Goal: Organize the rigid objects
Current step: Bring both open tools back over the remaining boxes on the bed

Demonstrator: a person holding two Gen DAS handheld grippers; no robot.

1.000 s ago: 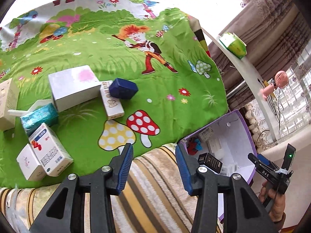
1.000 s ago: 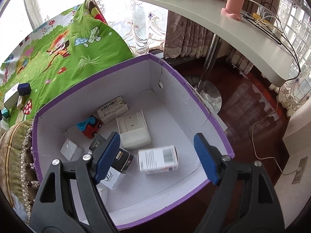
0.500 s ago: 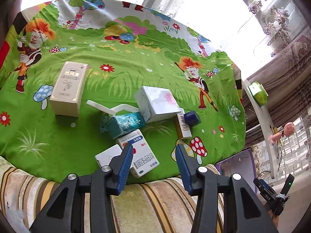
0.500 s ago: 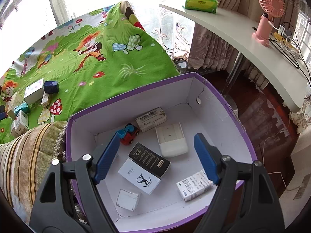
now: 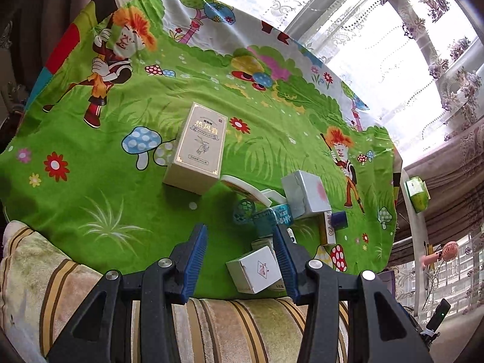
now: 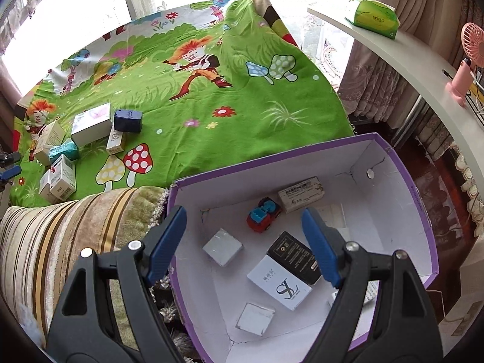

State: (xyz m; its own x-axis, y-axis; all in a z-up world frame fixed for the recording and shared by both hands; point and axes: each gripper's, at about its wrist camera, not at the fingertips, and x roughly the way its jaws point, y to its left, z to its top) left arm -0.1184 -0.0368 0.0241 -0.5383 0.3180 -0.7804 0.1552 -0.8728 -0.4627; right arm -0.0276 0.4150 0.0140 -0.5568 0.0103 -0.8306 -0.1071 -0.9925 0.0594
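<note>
My left gripper (image 5: pixel 240 233) hangs open over the near edge of a green cartoon cloth (image 5: pixel 90 181). Just past its fingers lies a small white box (image 5: pixel 255 267), untouched, with a teal box (image 5: pixel 272 216), a white box with a pink mark (image 5: pixel 305 195), a dark blue box (image 5: pixel 338 220) and a tall beige box (image 5: pixel 199 148) beyond. My right gripper (image 6: pixel 243 213) is open and empty above the purple box (image 6: pixel 423 211). That box holds a toy car (image 6: pixel 263 214), a black box (image 6: pixel 295 257) and several white boxes.
A striped cushion (image 5: pixel 242 326) borders the cloth on the near side, next to the purple box. A curved white desk (image 6: pixel 423 69) at the right carries a green tissue pack (image 6: pixel 375 15) and a pink fan (image 6: pixel 466 60). Curtains and a window stand behind.
The left gripper swung from the purple box leftward over the boxes on the cloth. A white printed box fell from the right jaws into the purple box, and the right gripper drew back leftward.
</note>
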